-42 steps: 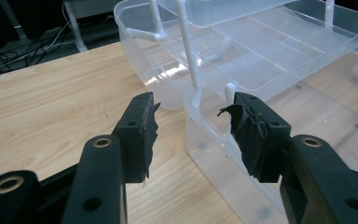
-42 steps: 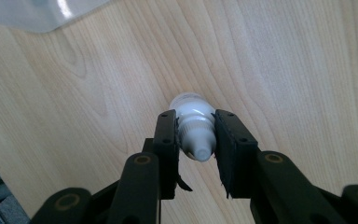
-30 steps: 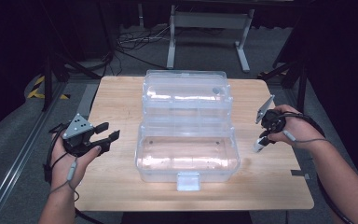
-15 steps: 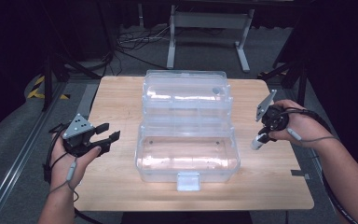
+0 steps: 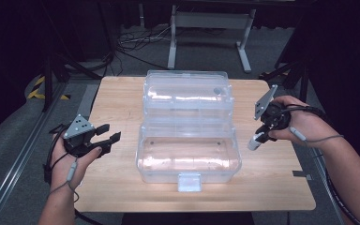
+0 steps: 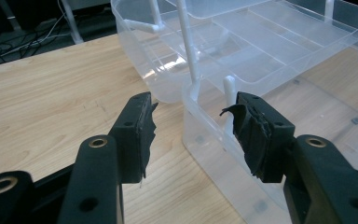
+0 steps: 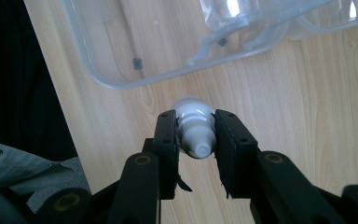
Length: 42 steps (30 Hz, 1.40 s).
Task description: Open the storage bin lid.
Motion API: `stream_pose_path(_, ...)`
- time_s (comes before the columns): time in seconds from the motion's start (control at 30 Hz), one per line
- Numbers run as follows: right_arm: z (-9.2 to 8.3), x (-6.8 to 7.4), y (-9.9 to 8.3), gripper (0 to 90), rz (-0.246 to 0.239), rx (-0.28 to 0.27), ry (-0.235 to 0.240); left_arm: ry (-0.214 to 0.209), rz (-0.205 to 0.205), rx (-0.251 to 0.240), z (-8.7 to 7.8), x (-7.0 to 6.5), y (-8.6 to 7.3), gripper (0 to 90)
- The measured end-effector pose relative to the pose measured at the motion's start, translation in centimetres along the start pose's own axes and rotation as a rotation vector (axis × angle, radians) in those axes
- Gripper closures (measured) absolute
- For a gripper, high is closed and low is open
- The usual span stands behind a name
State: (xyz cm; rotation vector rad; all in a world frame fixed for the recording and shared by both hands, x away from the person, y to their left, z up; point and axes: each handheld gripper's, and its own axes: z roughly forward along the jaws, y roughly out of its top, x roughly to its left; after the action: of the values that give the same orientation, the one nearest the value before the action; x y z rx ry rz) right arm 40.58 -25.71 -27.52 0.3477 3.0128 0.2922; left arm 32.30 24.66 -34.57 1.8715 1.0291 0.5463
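Observation:
A clear plastic box (image 5: 187,157) stands open mid-table, with its fold-out tray (image 5: 186,93) raised behind the lower tub. To its right, above the wood, my right gripper (image 5: 262,132) is shut on a small white bottle (image 5: 255,141) that hangs down-left from the jaws. In the right gripper view the bottle (image 7: 193,115) sits between the pads of that gripper (image 7: 196,140), over bare table beside the box's edge (image 7: 121,81). Left of the box, my left gripper (image 5: 110,132) is held open and holds nothing. The left gripper view has the left gripper (image 6: 191,119) facing the tub's corner (image 6: 200,121).
The wooden table (image 5: 117,98) ends near my forearms at the front and at a dark floor all round. A white latch (image 5: 190,182) juts from the box's front. A metal stand (image 5: 206,28) and cables (image 5: 131,42) lie beyond the far edge.
My right gripper has risen with the bottle and drifted slightly left toward the box. The left gripper and the box have stayed put.

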Motion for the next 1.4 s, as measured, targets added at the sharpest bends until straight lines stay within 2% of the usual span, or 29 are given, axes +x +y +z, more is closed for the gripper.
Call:
stream_pose_path(0.37,-1.1,1.6,2.3,71.3,-0.042,-0.018,0.021,-0.006,0.003,0.001,0.1,-0.1,0.1,46.1)
stream_pose_path(0.4,-1.2,1.8,2.8,71.3,-0.062,-0.019,0.021,-0.004,0.003,0.002,0.1,-0.1,0.1,45.9)
stream_pose_path(0.57,-1.3,2.4,3.8,71.3,-0.079,-0.014,0.022,-0.004,0.007,0.001,0.0,0.0,0.1,45.5)
stream_pose_path(0.7,-1.3,2.8,4.9,71.4,-0.113,-0.010,0.029,-0.003,0.019,0.003,0.1,-0.1,0.1,45.6)
stream_pose_path(0.87,-0.8,3.3,6.2,71.3,-0.143,-0.018,0.036,-0.008,0.023,0.007,0.1,-0.2,0.1,45.4)
stream_pose_path(1.1,0.1,3.8,7.2,71.3,-0.159,-0.027,0.053,-0.006,0.027,0.016,0.4,0.0,-0.1,45.4)
stream_pose_path(1.4,2.0,4.2,8.4,71.3,-0.196,0.000,0.071,-0.007,0.031,0.021,0.4,-0.1,-0.1,45.3)
